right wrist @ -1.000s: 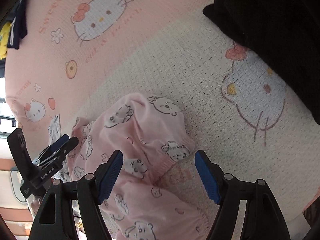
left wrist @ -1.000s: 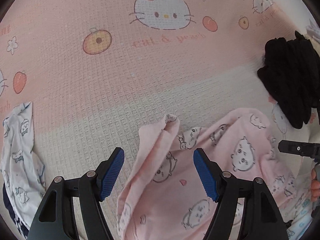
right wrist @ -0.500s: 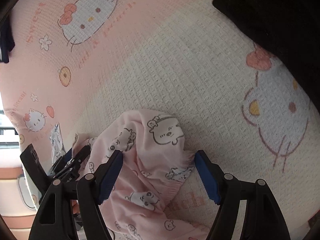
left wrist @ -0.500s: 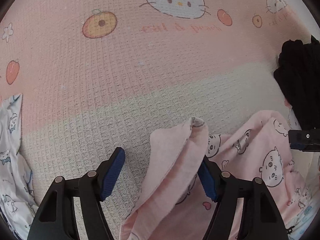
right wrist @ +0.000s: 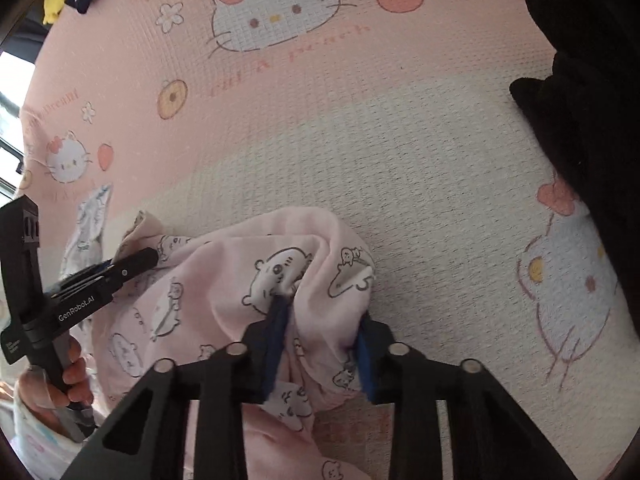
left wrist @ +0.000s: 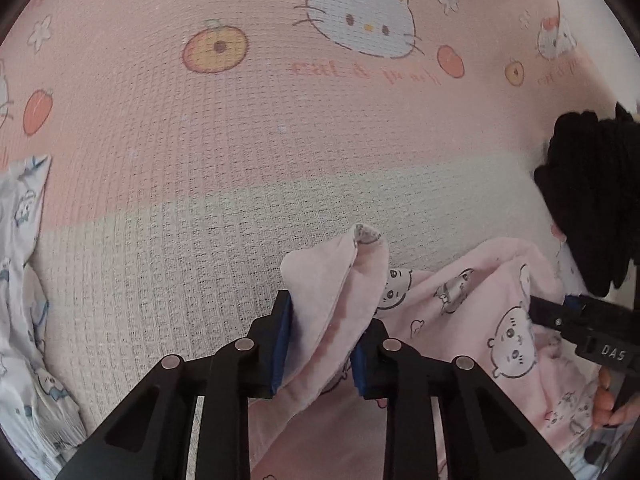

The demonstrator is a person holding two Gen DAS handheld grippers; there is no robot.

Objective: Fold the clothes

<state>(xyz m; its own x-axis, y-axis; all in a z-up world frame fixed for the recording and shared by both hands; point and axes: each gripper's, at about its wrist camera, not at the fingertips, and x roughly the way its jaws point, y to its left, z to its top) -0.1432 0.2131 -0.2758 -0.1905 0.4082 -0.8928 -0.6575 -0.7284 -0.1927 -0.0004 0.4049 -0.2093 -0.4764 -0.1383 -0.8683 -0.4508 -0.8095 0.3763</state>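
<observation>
A pink garment printed with small cartoon bears lies bunched on the bed. In the left wrist view my left gripper has a raised fold of its plain inner side between the blue pads, and the jaws are closing on it. In the right wrist view my right gripper pinches a bunched corner of the same pink garment, its jaws also closing. Each gripper shows in the other's view: the right gripper at the cloth's right edge, the left gripper at its left edge.
A pink and cream waffle blanket with cat prints covers the bed. A black garment lies to the right, also in the right wrist view. A white garment with blue print lies at the left. A hand grips the left handle.
Both pairs of jaws have gone from wide apart to pinched on folds of the pink garment. The left gripper came down onto the raised fold; the right slid over the bunched corner.
</observation>
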